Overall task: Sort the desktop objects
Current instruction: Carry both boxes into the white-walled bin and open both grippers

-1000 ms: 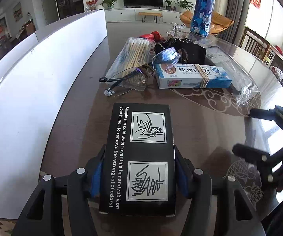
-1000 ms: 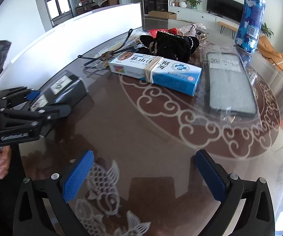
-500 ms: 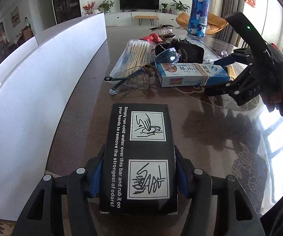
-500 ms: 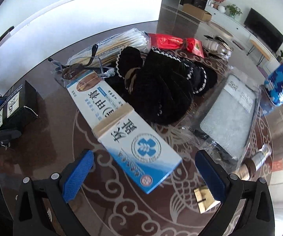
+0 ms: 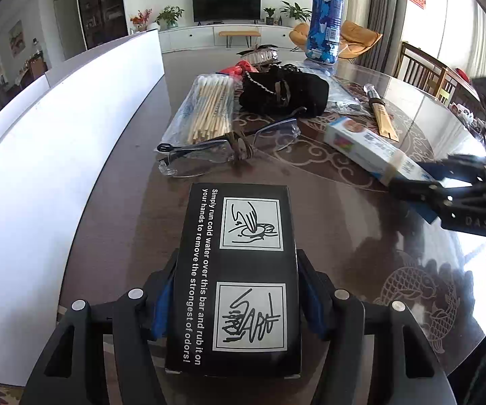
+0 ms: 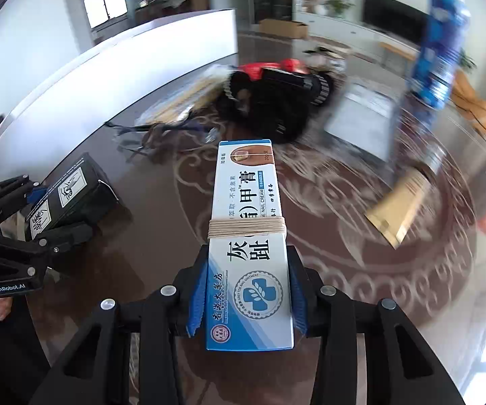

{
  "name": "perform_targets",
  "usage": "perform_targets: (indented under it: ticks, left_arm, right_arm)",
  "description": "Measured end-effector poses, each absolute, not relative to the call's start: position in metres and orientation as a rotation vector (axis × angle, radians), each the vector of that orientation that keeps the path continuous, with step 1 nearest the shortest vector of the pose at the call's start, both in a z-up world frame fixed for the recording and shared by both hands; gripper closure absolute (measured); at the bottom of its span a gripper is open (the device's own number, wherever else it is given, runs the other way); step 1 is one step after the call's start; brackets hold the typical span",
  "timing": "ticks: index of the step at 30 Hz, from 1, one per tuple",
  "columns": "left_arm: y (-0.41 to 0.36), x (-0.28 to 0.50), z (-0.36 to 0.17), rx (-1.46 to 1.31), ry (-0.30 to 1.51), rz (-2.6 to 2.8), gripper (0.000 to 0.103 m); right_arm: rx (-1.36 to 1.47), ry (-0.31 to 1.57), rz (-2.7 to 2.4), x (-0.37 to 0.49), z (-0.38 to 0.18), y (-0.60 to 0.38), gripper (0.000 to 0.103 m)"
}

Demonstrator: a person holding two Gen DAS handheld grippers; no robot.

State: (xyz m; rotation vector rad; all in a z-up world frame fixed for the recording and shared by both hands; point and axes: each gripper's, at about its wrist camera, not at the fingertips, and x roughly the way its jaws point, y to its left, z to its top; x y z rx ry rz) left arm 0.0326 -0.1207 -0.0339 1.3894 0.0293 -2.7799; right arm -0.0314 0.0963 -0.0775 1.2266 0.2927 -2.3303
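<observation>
The left tool is clenched on a matte black carton, a flat rectangular pack printed with white line drawings and lettering; its blue pads press both long sides and its near end hangs low in the left wrist view, just above the dark, glossy desk, whose glassy top carries pale scrollwork and fish motifs. The right tool is closing on a long white-and-blue ointment box, smooth cardboard wound round the middle with tan rubber bands; the ribbed blue pads sit against its sides, and its far end juts out over the desk. Farther back lie clear-lensed safety glasses with dark arms, a crinkly transparent bag of cotton swabs on wooden sticks, a soft black fabric bundle trimmed with pale beading, and a tall cylindrical blue camouflage bottle. A white panel curves along the desk's left edge. The right wrist view is smeared with motion blur beyond the box, so the red item and the gold packet there are hard to identify. The person's hands are mostly cut off by the frame edges.
</observation>
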Motion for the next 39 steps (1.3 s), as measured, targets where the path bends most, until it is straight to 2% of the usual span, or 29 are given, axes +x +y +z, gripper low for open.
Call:
perform_targets:
  ticks: [5,6,8,9,10,15,20,21,22,23,24,25,29,33,39]
  left_arm:
    - [-0.078,0.018,-0.034,1.418,-0.047,-2.852,0.042]
    - [-0.072,0.014,-0.034,1.426,-0.055,-2.85,0.038]
    - [-0.066,0.006,-0.037,1.487,-0.051,-2.83,0.016]
    - [-0.064,0.003,-0.039,1.529,-0.071,-2.808,0.001]
    - [-0.065,0.003,-0.04,1.552,-0.066,-2.803,0.0]
    - [-0.078,0.002,-0.037,1.633,-0.099,-2.787,0.0]
    - [-0.077,-0.013,-0.036,1.774,-0.143,-2.731,0.0]
    - [-0.076,-0.015,-0.037,1.788,-0.148,-2.725,0.0]
    - [-0.076,-0.016,-0.037,1.791,-0.153,-2.727,0.0]
    - [-0.076,-0.016,-0.035,1.781,-0.148,-2.73,0.004]
    - [-0.076,-0.014,-0.03,1.745,-0.141,-2.754,0.033]
    - [-0.076,-0.013,-0.026,1.735,-0.128,-2.78,0.045]
    - [-0.089,0.0,-0.012,1.711,0.063,-2.84,0.045]
    - [-0.103,0.019,0.001,1.669,0.149,-2.867,0.045]
    - [-0.166,0.042,0.062,1.465,0.369,-2.933,0.045]
  right_arm:
    - [1.263,0.208,-2.494,0.004,-0.077,0.151,0.06]
    - [1.276,0.213,-2.494,0.002,-0.077,0.153,0.06]
    - [1.327,0.21,-2.461,-0.003,-0.073,0.16,0.051]
    - [1.365,0.202,-2.431,-0.009,-0.073,0.162,0.036]
    - [1.408,0.202,-2.403,-0.012,-0.072,0.164,0.024]
    - [1.559,0.294,-2.248,-0.047,-0.075,0.155,0.02]
    - [1.682,0.383,-2.094,-0.066,-0.074,0.138,0.021]
    - [1.693,0.402,-2.085,-0.066,-0.073,0.135,0.033]
    - [1.693,0.425,-2.093,-0.065,-0.071,0.134,0.057]
    - [1.696,0.43,-2.091,-0.064,-0.068,0.133,0.058]
    - [1.7,0.407,-2.084,-0.062,-0.067,0.134,0.058]
    - [1.696,0.383,-2.082,-0.059,-0.064,0.136,0.058]
    - [1.624,0.267,-2.13,-0.045,-0.042,0.146,0.058]
    - [1.586,0.197,-2.145,-0.041,-0.02,0.145,0.058]
    - [1.464,0.159,-2.118,-0.051,0.025,0.087,0.058]
